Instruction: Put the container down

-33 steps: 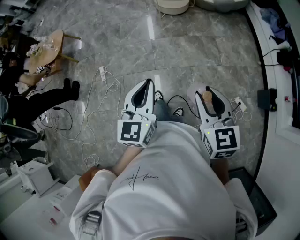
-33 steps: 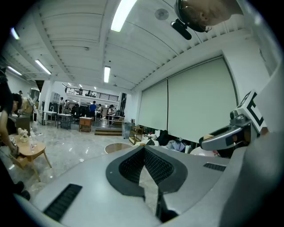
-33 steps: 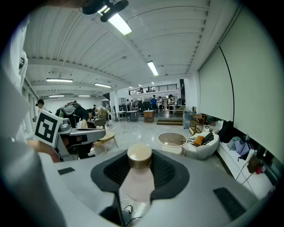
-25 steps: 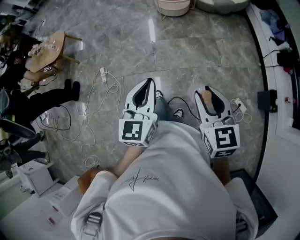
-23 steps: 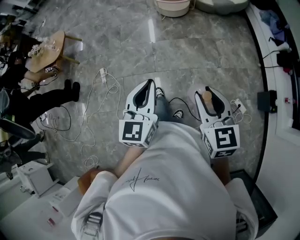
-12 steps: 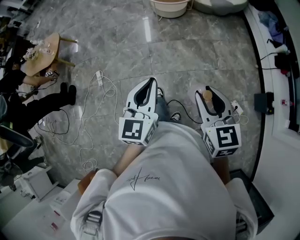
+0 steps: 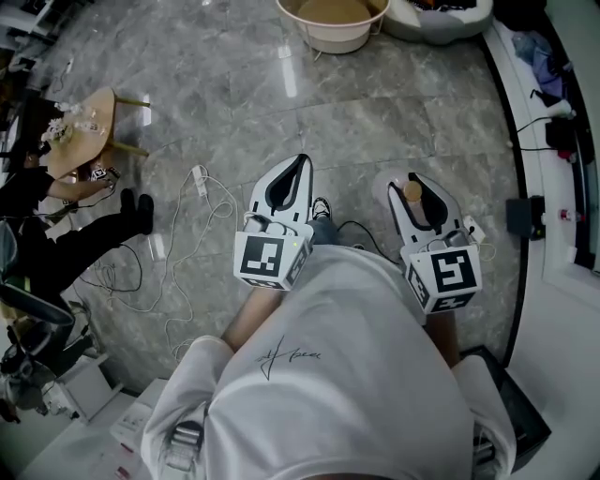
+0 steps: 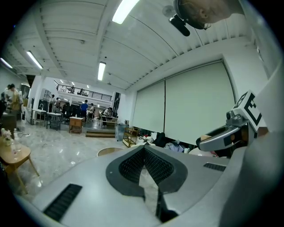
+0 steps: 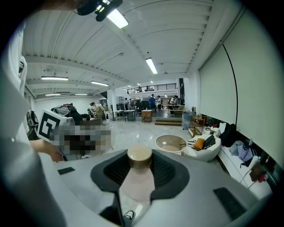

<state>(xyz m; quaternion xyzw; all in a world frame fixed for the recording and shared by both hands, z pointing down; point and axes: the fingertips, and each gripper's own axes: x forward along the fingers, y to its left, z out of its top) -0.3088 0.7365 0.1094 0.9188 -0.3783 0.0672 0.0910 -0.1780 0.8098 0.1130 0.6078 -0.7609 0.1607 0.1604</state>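
Note:
The container is a small pale pink bottle (image 9: pixel 135 179) with a tan round cap (image 9: pixel 139 155). My right gripper (image 9: pixel 140 153) is shut on it, its dark pads against the bottle's sides. In the head view the cap (image 7: pixel 411 191) shows between the right gripper's (image 7: pixel 413 180) white jaws, held at waist height over the marble floor. My left gripper (image 7: pixel 297 169) is beside it at the same height, its jaws meeting at the tips with nothing between them; the left gripper view shows its pads (image 8: pixel 133 164) closed to a point.
On the grey marble floor ahead stand a round beige basin (image 7: pixel 333 23) and a white tub with clutter (image 7: pixel 441 14). White cables and a power strip (image 7: pixel 199 178) trail at the left, near a small wooden table (image 7: pixel 80 131) and a seated person's legs (image 7: pixel 84 230). A black box (image 7: pixel 520 412) sits at lower right.
The view has shifted forward over the floor, so the basin and tub now show more fully at the top. Both grippers keep the same pose, and the bottle stays held.

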